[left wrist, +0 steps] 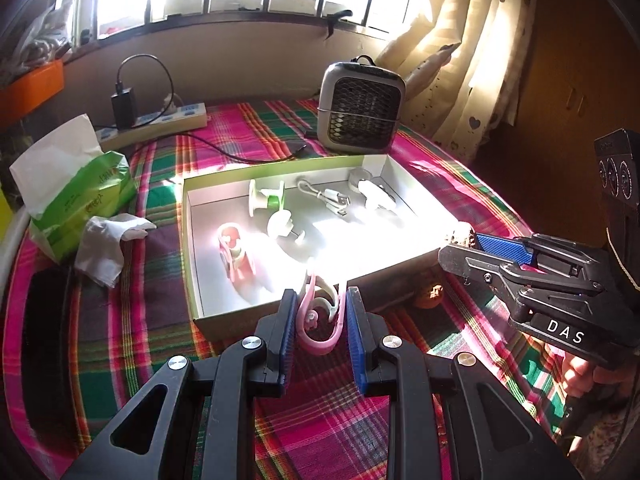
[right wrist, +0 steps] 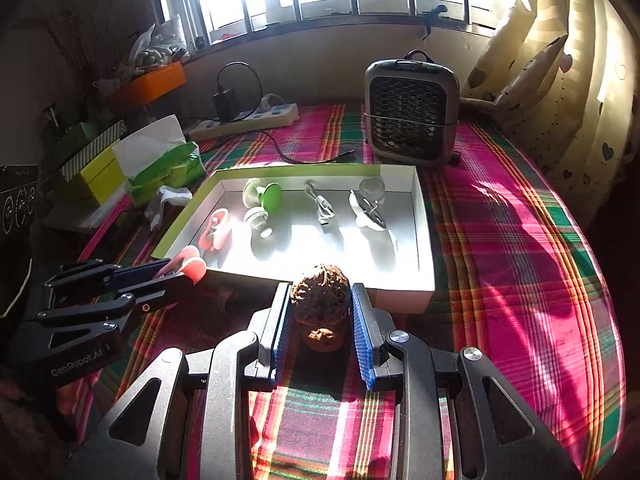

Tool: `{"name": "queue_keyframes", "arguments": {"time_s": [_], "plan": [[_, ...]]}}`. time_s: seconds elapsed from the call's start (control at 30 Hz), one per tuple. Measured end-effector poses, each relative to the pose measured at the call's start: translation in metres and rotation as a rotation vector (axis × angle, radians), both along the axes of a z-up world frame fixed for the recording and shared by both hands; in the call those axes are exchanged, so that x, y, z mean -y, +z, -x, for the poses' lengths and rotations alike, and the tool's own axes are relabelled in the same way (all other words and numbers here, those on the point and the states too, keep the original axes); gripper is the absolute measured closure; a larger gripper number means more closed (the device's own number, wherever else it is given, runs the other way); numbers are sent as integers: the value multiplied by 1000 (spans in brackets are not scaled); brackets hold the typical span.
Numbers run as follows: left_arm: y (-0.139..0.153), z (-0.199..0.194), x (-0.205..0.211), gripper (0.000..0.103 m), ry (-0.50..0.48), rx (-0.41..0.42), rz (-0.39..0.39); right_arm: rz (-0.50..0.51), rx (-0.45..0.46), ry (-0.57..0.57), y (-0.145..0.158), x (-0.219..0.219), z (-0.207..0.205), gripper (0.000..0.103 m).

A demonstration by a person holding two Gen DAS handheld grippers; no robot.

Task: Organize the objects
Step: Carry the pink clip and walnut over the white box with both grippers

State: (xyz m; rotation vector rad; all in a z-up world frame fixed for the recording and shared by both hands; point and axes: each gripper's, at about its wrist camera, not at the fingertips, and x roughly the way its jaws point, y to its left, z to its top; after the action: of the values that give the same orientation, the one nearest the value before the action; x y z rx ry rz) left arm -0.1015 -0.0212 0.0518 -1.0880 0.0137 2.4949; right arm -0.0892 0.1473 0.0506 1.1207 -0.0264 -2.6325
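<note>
Over a plaid cloth (right wrist: 500,240), the left gripper (left wrist: 319,312) clamps a pink hook (left wrist: 320,320) while the right gripper (right wrist: 320,312) squeezes a walnut (right wrist: 320,292); the open box (right wrist: 424,280) lies at twelve o'clock, another walnut (right wrist: 320,336) below.

"DAS" marks the right claw (left wrist: 460,246); "GenRobot.AI" the left claw (right wrist: 176,270).

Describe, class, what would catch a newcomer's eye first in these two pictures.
The sunlit white box in the middle of the plaid cloth stands out, with small gadgets lying in it. In front of it, the left gripper clamps a pink clip and the right gripper a walnut. Behind the box stands a grey fan.
</note>
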Motion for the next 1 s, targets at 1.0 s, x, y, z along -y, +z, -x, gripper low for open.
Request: {"name": "queue_keyframes", "arguments": {"time_s": [1.0], "plan": [[-28, 71, -5, 82, 57, 84, 12, -17, 95, 132, -16, 32, 106, 73]]}}
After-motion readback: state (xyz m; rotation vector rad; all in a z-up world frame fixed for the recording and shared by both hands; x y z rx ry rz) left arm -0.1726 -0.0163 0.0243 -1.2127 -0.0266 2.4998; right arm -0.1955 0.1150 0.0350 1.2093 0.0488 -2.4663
